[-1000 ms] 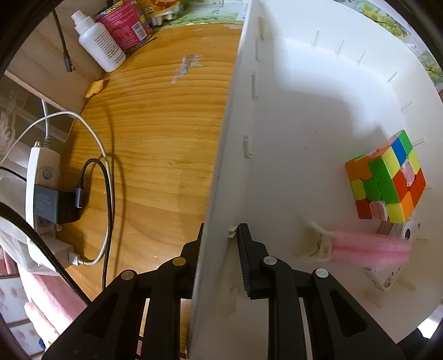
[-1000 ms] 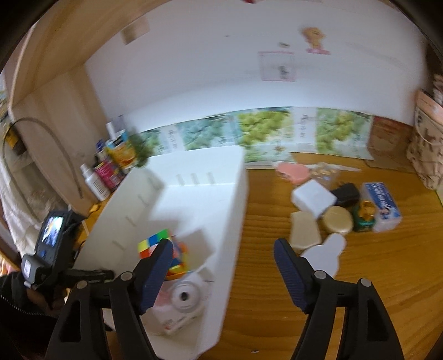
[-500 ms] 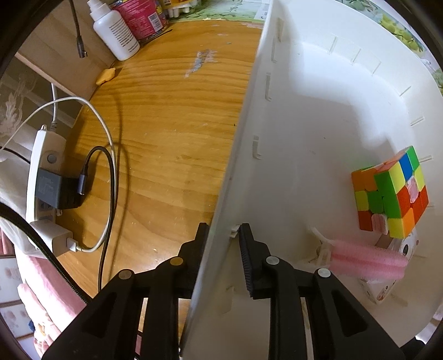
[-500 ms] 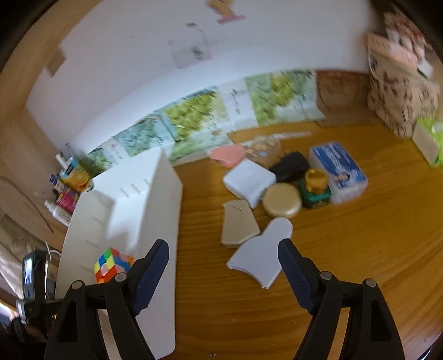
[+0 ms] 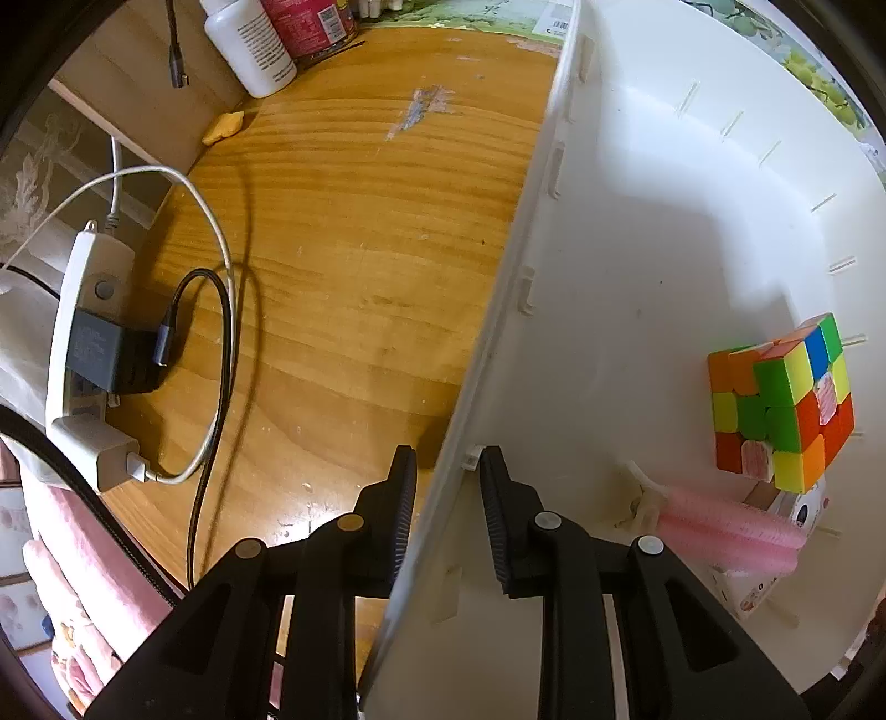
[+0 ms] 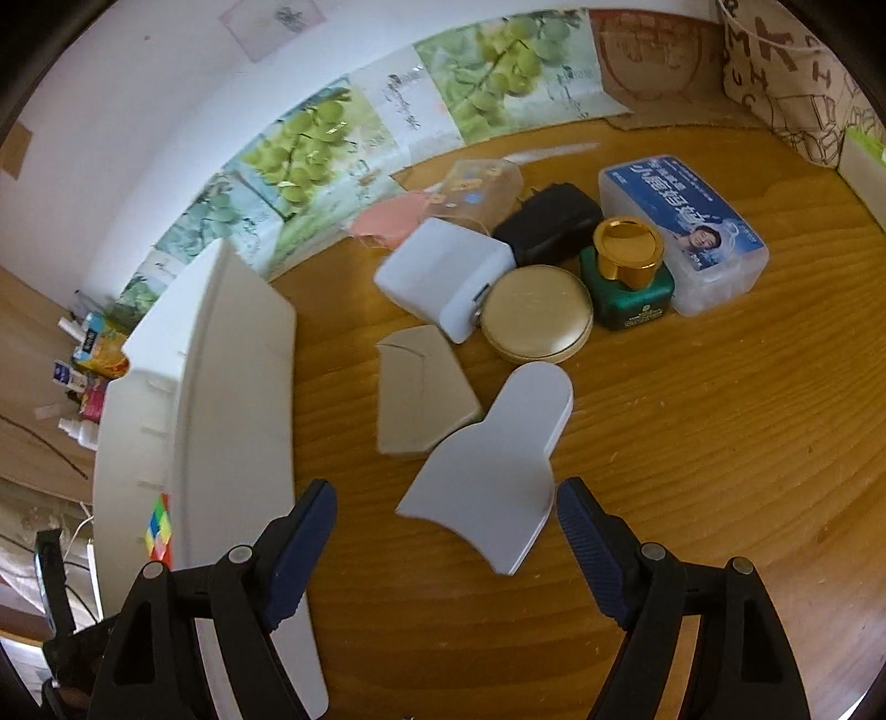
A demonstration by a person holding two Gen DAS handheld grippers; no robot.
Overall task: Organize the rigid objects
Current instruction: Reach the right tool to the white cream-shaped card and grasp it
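My left gripper (image 5: 446, 471) is shut on the left wall of a white plastic bin (image 5: 515, 288). Inside the bin lie a colourful puzzle cube (image 5: 781, 404), a pink brush (image 5: 725, 531) and a small white box. The bin (image 6: 232, 399) also shows at left in the right wrist view. My right gripper (image 6: 443, 515) is open and empty above the wooden table, just short of a white flat bottle-shaped piece (image 6: 493, 471). Beyond lie a beige wedge (image 6: 415, 393), a white box (image 6: 443, 277), a gold round tin (image 6: 534, 313) and a green jar with gold lid (image 6: 628, 277).
A blue-labelled clear case (image 6: 684, 227), a black adapter (image 6: 545, 221) and a pink item (image 6: 387, 221) sit at the back. Left of the bin are a power strip with chargers and cables (image 5: 94, 354), a white bottle (image 5: 249, 44) and a red can.
My right gripper has swung right, away from the bin and over the loose objects on the table. My left gripper keeps its hold on the bin wall and has shifted slightly.
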